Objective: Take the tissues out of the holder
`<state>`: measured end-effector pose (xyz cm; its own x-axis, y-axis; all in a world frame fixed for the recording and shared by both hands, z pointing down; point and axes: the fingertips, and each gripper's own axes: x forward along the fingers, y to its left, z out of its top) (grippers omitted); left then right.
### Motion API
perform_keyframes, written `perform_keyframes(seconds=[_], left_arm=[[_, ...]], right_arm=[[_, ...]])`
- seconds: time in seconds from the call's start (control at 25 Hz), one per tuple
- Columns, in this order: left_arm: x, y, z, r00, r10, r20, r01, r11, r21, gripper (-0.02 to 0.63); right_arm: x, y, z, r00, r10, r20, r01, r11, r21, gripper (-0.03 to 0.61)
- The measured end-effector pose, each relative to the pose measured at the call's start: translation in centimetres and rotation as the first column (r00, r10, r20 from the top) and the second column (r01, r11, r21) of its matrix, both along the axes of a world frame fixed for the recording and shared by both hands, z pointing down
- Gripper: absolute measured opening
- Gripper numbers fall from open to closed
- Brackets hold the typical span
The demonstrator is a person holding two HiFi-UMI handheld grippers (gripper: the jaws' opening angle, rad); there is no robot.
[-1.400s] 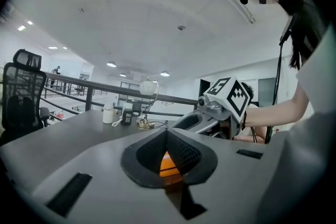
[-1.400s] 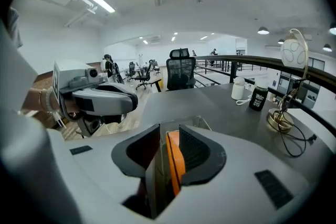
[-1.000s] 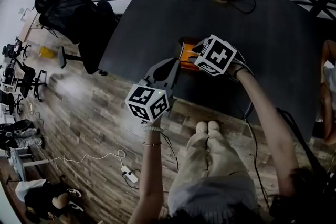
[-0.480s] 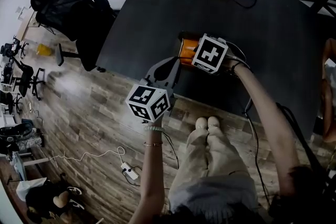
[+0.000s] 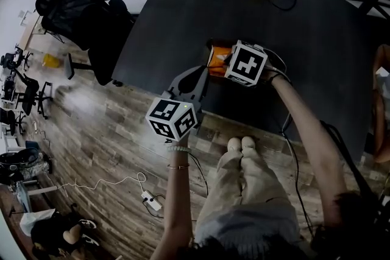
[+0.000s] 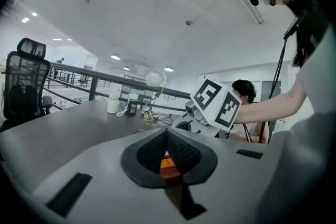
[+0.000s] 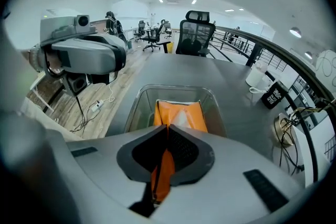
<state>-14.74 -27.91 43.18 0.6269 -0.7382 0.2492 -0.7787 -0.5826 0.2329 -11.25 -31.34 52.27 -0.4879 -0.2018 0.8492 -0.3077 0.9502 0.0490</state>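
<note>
- Right gripper [image 7: 168, 126] has its jaws clamped on the near end of an orange plastic tissue pack [image 7: 178, 113].
- That pack's far part lies inside a clear rectangular plastic holder [image 7: 137, 102] on the dark grey table [image 5: 183, 21].
- Left gripper [image 6: 167, 132], jaws pressed together on nothing, hovers at the table's near edge, near the holder.

An open-plan office: mesh swivel chair [image 5: 76, 6], dark desk [image 5: 177, 15], more chairs [image 7: 152, 34] beyond.

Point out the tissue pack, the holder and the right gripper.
tissue pack [image 7: 197, 118]: right gripper view, orange wrapper.
holder [image 7: 176, 88]: right gripper view, far rim.
right gripper [image 7: 168, 131]: right gripper view, between fingertips.
</note>
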Motion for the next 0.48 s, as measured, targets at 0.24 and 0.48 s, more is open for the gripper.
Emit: perform_keyframes(seconds=[0.24, 0.48], left_arm=[[-0.3, 0.2, -0.9, 1.0, 0.0, -0.007, 0.001, 1.0, 0.023, 0.008], [-0.2, 0.6, -3.2, 0.999, 0.033, -0.001, -0.033, 0.997, 0.067, 0.008]], right_arm=[[0.4, -0.1, -2.9, 0.989, 0.047, 0.144, -0.049, 0.999, 0.005, 0.021], [1.3, -0.3, -7.8, 0.964, 0.074, 0.255, -0.099, 0.992, 0.085, 0.02]])
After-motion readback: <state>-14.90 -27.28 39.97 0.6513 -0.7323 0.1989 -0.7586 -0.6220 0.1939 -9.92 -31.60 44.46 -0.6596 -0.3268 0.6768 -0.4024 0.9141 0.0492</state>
